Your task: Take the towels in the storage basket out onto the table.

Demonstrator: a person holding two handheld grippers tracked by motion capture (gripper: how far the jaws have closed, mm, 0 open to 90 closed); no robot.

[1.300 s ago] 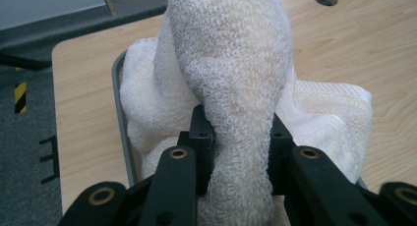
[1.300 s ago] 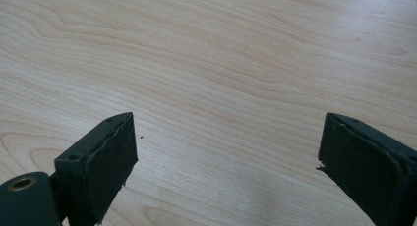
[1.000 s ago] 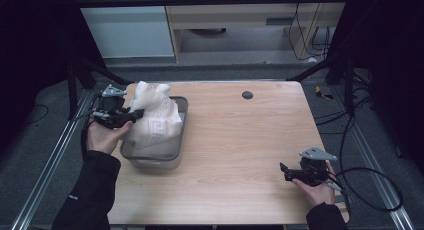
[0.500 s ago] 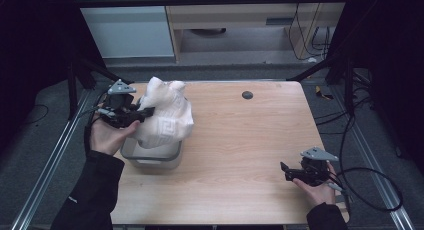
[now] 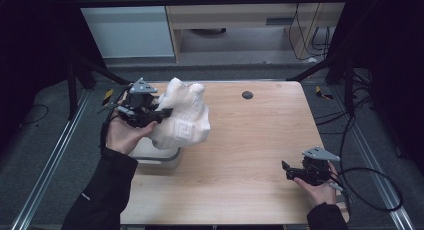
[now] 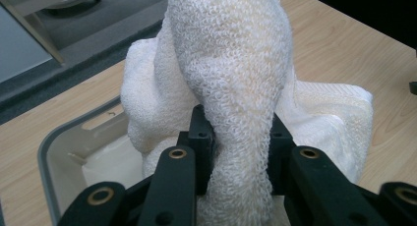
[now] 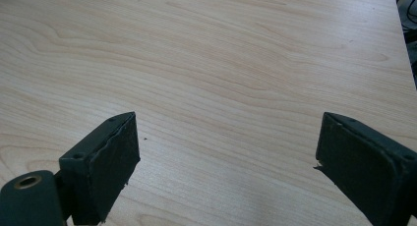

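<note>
High overview; two close jaw-level views

Light wood-grain surface (image 5: 250, 140) on grey carpeted floor (image 5: 45, 155); pale cabinet (image 5: 135, 30) and wooden shelving (image 5: 240, 15) behind; black frame posts, dim surroundings

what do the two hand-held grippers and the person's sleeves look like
Both are black. The left hand-held gripper and the right hand-held gripper each carry a grey three-cornered plate on top and trail a black cable. Brass-coloured eyelets sit in the jaw links, and the right one's pads look flat and rectangular. The sleeves are dark.
</note>
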